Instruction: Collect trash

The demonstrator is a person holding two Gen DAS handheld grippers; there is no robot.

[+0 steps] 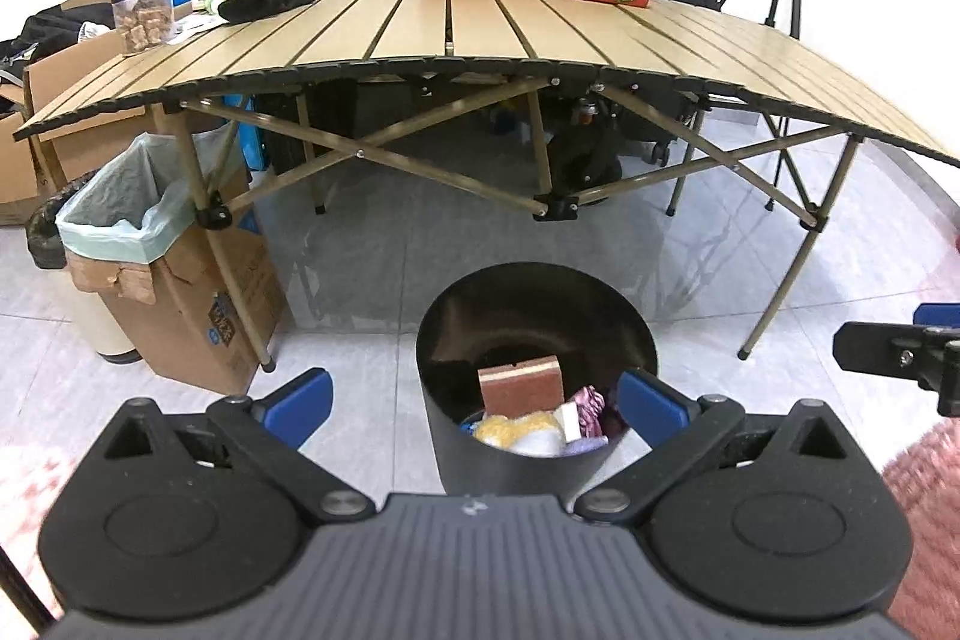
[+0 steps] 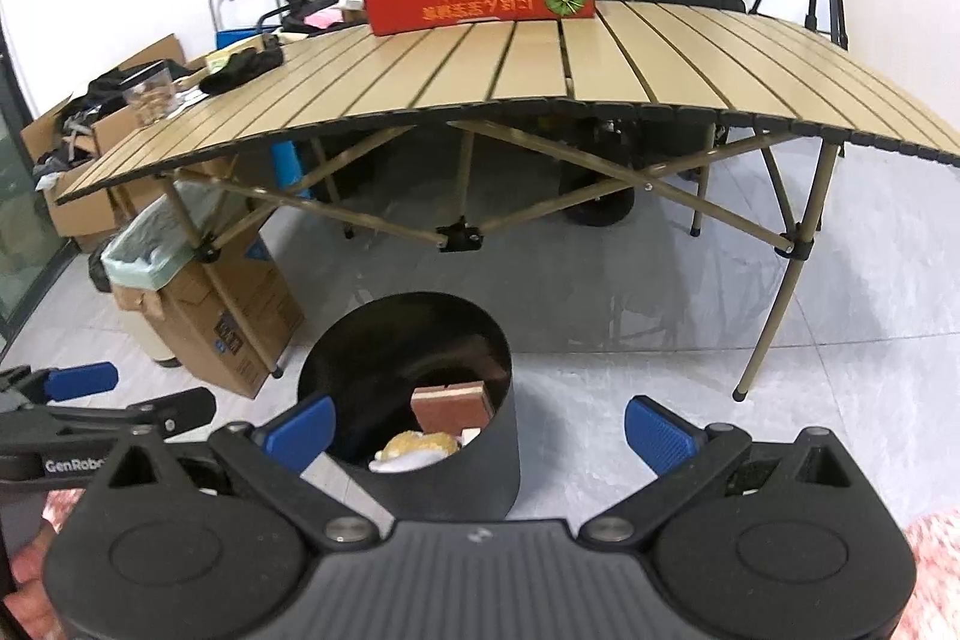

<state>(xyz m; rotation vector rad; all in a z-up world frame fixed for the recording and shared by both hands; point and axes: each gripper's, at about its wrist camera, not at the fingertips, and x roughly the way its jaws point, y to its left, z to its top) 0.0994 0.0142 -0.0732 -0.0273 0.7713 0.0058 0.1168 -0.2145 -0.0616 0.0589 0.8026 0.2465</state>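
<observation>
Claws (image 1: 474, 403) (image 2: 480, 430) gape, empty, above black bin (image 1: 516, 460).

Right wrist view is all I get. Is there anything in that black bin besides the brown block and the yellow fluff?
Observer: Yes. The left wrist view shows a pink-and-purple crumpled piece in the black bin, right of the brown block.
Operator: I see only one blue tip of the other gripper. Is it holding anything?
Observer: No. The left gripper is open, its blue fingers spread wide and empty.
Operator: The jar on the table looks blurry to me.
Observer: The jar is clear with a dark lid and holds brown chunks.
</observation>
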